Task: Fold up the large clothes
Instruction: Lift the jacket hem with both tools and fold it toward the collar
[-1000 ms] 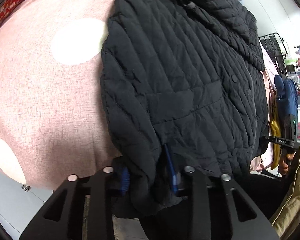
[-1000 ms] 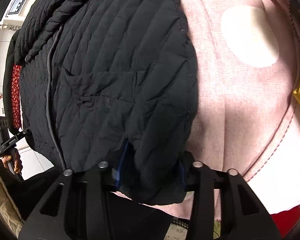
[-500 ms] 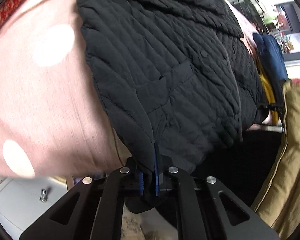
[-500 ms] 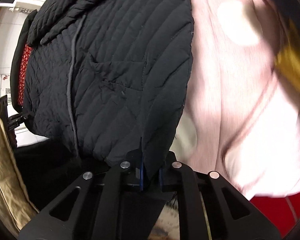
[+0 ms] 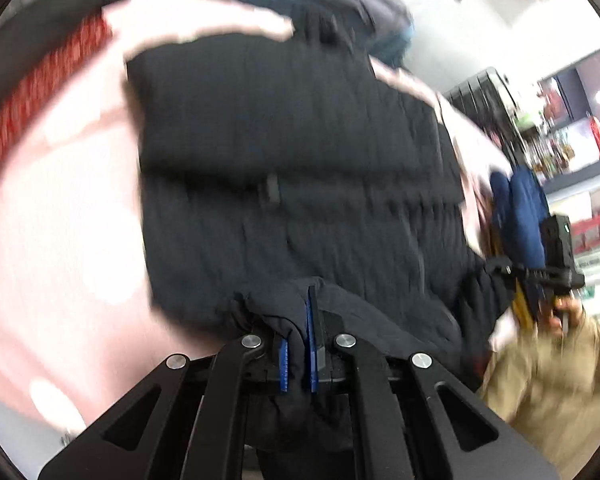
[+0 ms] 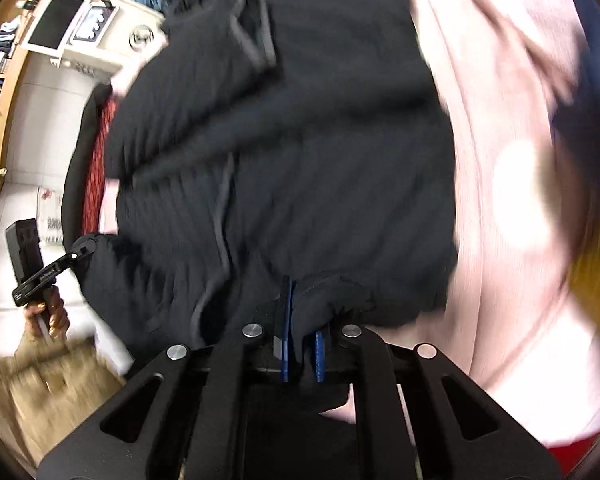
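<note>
A black quilted jacket lies on a pink sheet with white dots; it also fills the right wrist view. My left gripper is shut on the jacket's bottom hem, the fabric bunched between its blue pads. My right gripper is shut on the hem at the other corner. The hem is lifted and carried over the jacket's body. Both views are blurred by motion.
The right gripper and the hand holding it show at the right edge of the left wrist view. The left gripper shows at the left of the right wrist view. A red patterned cloth borders the sheet. Tan fabric lies near.
Both grippers closed on the jacket's bottom hem, then lifted it and carried it forward over the jacket. The jacket's lower part now folds over itself.
</note>
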Motion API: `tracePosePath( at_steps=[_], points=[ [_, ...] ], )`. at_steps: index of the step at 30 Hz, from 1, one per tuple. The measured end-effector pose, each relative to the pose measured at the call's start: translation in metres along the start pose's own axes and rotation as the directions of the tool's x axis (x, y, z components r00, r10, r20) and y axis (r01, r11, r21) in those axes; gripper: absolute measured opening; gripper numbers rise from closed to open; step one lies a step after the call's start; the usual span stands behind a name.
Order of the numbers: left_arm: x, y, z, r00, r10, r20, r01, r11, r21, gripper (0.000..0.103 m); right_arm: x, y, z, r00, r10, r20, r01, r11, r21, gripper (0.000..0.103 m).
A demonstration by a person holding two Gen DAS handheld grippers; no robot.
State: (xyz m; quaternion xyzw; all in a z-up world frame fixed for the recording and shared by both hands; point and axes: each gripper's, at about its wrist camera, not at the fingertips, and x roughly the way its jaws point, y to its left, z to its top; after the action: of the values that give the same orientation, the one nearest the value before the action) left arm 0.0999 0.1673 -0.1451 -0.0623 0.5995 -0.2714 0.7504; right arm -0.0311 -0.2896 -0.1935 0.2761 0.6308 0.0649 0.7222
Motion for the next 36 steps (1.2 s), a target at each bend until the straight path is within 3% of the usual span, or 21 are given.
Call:
tracePosePath(
  at_steps=[4, 8, 11, 13, 16, 20, 24, 28, 30, 32, 34, 35, 36],
  points=[
    [0.004, 0.007, 0.059, 0.993, 0.059, 0.106, -0.054, 0.997, -0.052, 0.006, -0.026, 0.004, 0.067, 0.987, -0.005, 0.162, 0.005, 1.0, 0.003, 0.009],
    [-0.006, 0.018, 0.109, 0.971, 0.137, 0.195, -0.118, 0.987, -0.107, 0.006, -0.065, -0.008, 0.127, 0.949, 0.002, 0.314, -0.035, 0.994, 0.1, 0.009],
    [-0.019, 0.028, 0.145, 0.964, 0.079, 0.252, -0.034, 0.984, -0.177, 0.007, -0.086, -0.027, 0.16, 0.926, 0.076, 0.371, -0.151, 0.973, 0.177, 0.009],
    [-0.016, 0.02, 0.161, 0.964, 0.117, 0.24, -0.08, 0.984, -0.158, 0.007, -0.084, -0.032, 0.178, 0.926, 0.08, 0.37, -0.167, 0.964, 0.208, 0.009],
    [0.002, 0.011, 0.176, 0.963, 0.183, 0.196, -0.159, 0.978, -0.131, 0.007, -0.073, -0.031, 0.19, 0.934, 0.042, 0.355, -0.126, 0.968, 0.218, 0.009],
    [0.029, 0.031, 0.186, 0.972, 0.196, 0.125, -0.166, 0.962, -0.217, 0.01, -0.052, -0.039, 0.205, 0.944, 0.045, 0.327, -0.141, 0.951, 0.276, 0.009],
    [0.053, 0.06, 0.186, 0.988, 0.134, 0.08, -0.101, 0.94, -0.326, 0.01, -0.03, -0.048, 0.218, 0.957, 0.016, 0.289, -0.106, 0.948, 0.3, 0.009],
    [0.053, 0.083, 0.187, 0.996, -0.005, 0.088, 0.043, 0.897, -0.439, 0.014, -0.011, -0.068, 0.226, 0.962, 0.05, 0.267, -0.155, 0.908, 0.389, 0.009],
    [0.042, 0.097, 0.186, 0.985, -0.121, 0.126, 0.169, 0.849, -0.501, 0.019, -0.004, -0.078, 0.229, 0.963, 0.074, 0.26, -0.184, 0.884, 0.429, 0.009],
    [0.029, 0.107, 0.184, 0.959, -0.218, 0.18, 0.281, 0.798, -0.533, 0.03, 0.002, -0.085, 0.233, 0.964, 0.092, 0.251, -0.201, 0.868, 0.453, 0.009],
    [0.014, 0.113, 0.182, 0.948, -0.235, 0.216, 0.316, 0.789, -0.526, 0.038, 0.004, -0.089, 0.235, 0.963, 0.107, 0.249, -0.216, 0.857, 0.467, 0.009],
    [0.003, 0.115, 0.182, 0.951, -0.203, 0.231, 0.297, 0.804, -0.515, 0.047, 0.005, -0.092, 0.237, 0.96, 0.125, 0.251, -0.236, 0.843, 0.483, 0.01],
    [-0.013, 0.117, 0.181, 0.961, -0.111, 0.253, 0.229, 0.832, -0.506, 0.057, 0.006, -0.095, 0.238, 0.956, 0.142, 0.258, -0.259, 0.824, 0.504, 0.01]
  ],
)
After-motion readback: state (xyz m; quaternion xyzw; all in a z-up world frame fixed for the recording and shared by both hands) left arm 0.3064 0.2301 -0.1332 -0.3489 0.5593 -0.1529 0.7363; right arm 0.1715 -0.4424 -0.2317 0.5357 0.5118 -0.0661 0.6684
